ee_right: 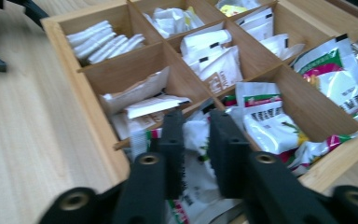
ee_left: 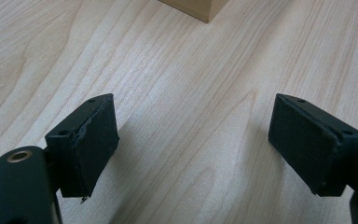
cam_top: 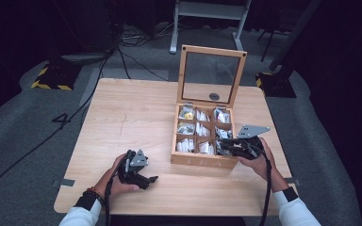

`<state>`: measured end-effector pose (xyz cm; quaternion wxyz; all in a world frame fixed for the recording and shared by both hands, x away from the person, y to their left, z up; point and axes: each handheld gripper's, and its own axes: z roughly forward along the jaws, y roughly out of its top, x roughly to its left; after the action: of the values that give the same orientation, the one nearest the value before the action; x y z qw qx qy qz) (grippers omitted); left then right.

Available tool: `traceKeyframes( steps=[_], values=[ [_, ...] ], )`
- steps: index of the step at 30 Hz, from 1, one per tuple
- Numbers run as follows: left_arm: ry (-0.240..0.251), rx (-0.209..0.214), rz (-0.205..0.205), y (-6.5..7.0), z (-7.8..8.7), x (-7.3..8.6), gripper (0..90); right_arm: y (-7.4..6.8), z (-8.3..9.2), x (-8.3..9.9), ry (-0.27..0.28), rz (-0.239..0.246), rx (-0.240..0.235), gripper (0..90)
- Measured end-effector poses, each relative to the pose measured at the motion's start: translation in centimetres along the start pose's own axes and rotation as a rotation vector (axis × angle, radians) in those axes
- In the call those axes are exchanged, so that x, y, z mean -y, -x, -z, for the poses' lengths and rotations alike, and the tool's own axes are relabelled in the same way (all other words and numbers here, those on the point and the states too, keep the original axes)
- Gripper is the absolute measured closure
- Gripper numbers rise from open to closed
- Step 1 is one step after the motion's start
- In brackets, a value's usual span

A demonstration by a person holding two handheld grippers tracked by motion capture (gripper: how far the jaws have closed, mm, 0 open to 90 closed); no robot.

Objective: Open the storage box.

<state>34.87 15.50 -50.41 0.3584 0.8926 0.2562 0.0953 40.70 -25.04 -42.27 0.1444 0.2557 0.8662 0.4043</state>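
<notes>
Overhead, much is hard to read: the small packets in the wooden box (cam_top: 202, 160) are pale blurs, and the right gripper (cam_top: 227, 147) is a dark shape whose tips are lost among them at the box's near right corner. The box stands on the right half of the bench (cam_top: 132, 117), its glass-paned lid (cam_top: 211, 75) propped upright at the back, its inside split by dividers into a grid of compartments.

In the right gripper view the jaws stand a narrow gap apart over the nearest compartment, with a crumpled white sachet (ee_right: 196, 140) showing between them; whether the pads press on it cannot be told (the lower part of the sachet is hidden behind the gripper). Neighbouring compartments hold white paper sachets (ee_right: 105, 39), folded packets (ee_right: 212, 56) and green-and-white printed packets (ee_right: 340, 79); their lettering is too blurred to read.

The left gripper (ee_left: 193, 144) rests on bare bench, well left of the box, jaws wide and empty.
</notes>
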Motion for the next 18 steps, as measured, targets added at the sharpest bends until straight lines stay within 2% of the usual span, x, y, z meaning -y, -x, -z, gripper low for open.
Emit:
traceKeyframes(
  steps=[5, 7, 10, 11, 14, 16, 18],
  values=[
    [0.000, 0.000, 0.000, 0.0, 0.0, 0.0, 16.1, -0.9, 0.4, -0.1, -0.009, 0.013, -0.025, 56.6],
    [0.000, 0.000, 0.000, 0.0, 0.0, 0.0, 16.1, -1.3, 0.4, -0.3, -0.014, 0.023, -0.025, 49.8],
    [0.000, 0.000, 0.000, 0.0, 0.0, 0.0, 16.0, -1.6, 0.0, -0.4, -0.037, 0.035, -0.002, 45.5],
    [0.000, 0.000, 0.000, 0.0, 0.0, 0.0, 16.1, -1.6, -0.2, -0.3, -0.044, 0.036, -0.001, 45.6],
    [0.000, 0.000, 0.000, 0.0, 0.0, 0.0, 16.0, -1.6, -0.4, -0.2, -0.071, 0.042, 0.060, 47.7],
    [0.000, 0.000, 0.000, 0.0, 0.0, 0.0, 16.0, -1.5, -0.3, -0.2, -0.067, 0.040, 0.060, 52.9],
    [0.000, 0.000, 0.000, 0.0, 0.0, 0.0, 16.0, -1.5, 0.0, -0.3, -0.060, 0.050, 0.080, 57.2]
  ],
)
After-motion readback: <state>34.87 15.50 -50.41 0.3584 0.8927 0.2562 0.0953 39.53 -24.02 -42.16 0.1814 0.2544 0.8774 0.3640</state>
